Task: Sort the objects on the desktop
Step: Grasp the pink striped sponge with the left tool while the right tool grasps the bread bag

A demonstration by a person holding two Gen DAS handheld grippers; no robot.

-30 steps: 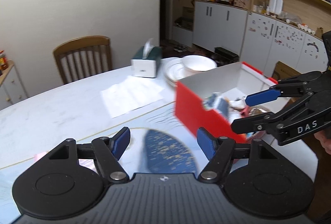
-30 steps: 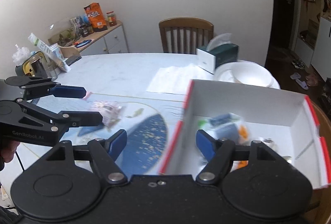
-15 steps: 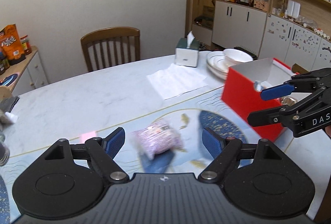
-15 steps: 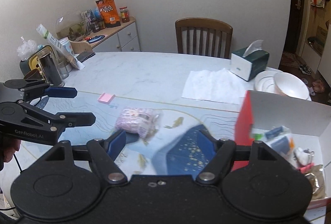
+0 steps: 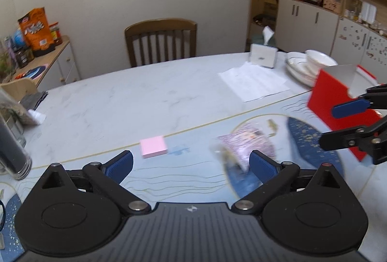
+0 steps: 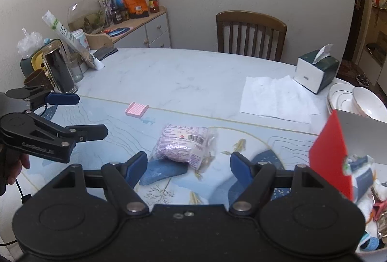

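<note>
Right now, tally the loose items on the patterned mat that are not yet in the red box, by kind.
Pink sticky-note pad: 1
Purple-printed plastic packet: 1
Total: 2
Both lie outside the red box.

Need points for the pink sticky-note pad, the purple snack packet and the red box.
pink sticky-note pad [image 5: 153, 146], left wrist view, top face.
purple snack packet [image 6: 183, 145], right wrist view, middle of wrapper.
red box [image 5: 329, 98], left wrist view, outer red wall.

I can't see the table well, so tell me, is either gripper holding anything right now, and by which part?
Nothing is held. The left gripper is opening, empty; the right gripper is open above the pink packet, not touching it.
</note>
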